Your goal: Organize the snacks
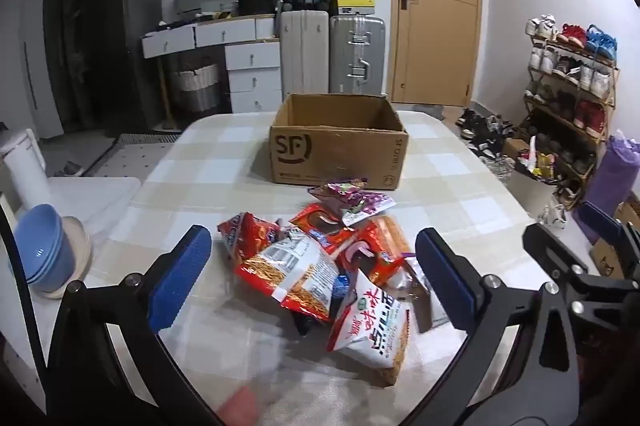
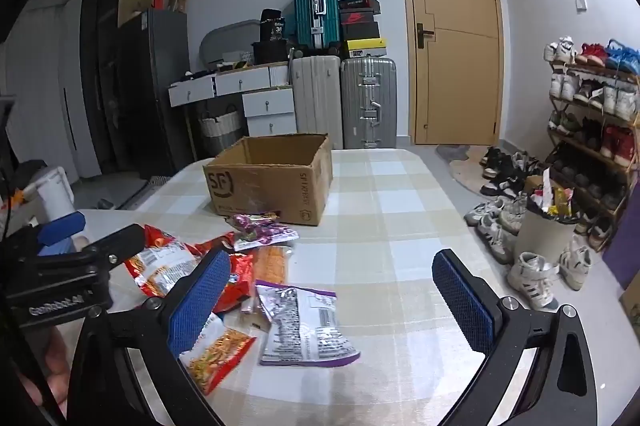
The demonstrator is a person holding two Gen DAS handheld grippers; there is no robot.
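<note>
A heap of snack bags [image 1: 320, 258] lies on the checked tablecloth [image 1: 460, 193], in front of an open, empty cardboard box [image 1: 338, 141] marked SF. Among them are a red noodle-snack bag [image 1: 296, 274], a white and red bag [image 1: 372, 330] and a small purple packet [image 1: 352, 199]. My left gripper [image 1: 312, 274] hovers open over the heap, blue pads apart, nothing held. My right gripper [image 2: 332, 298] is open above a silver and purple bag [image 2: 304, 326] lying face down. The box [image 2: 272, 181] stands further back. The other gripper [image 2: 72, 258] shows at the left edge.
Blue bowls [image 1: 44, 250] and a white kettle [image 1: 24, 169] stand on a side surface at the left. To the right of the table are a bin [image 2: 548, 230], shoes on the floor [image 2: 532, 274] and a shoe rack [image 2: 592, 113]. Suitcases [image 1: 332, 57] and drawers stand behind.
</note>
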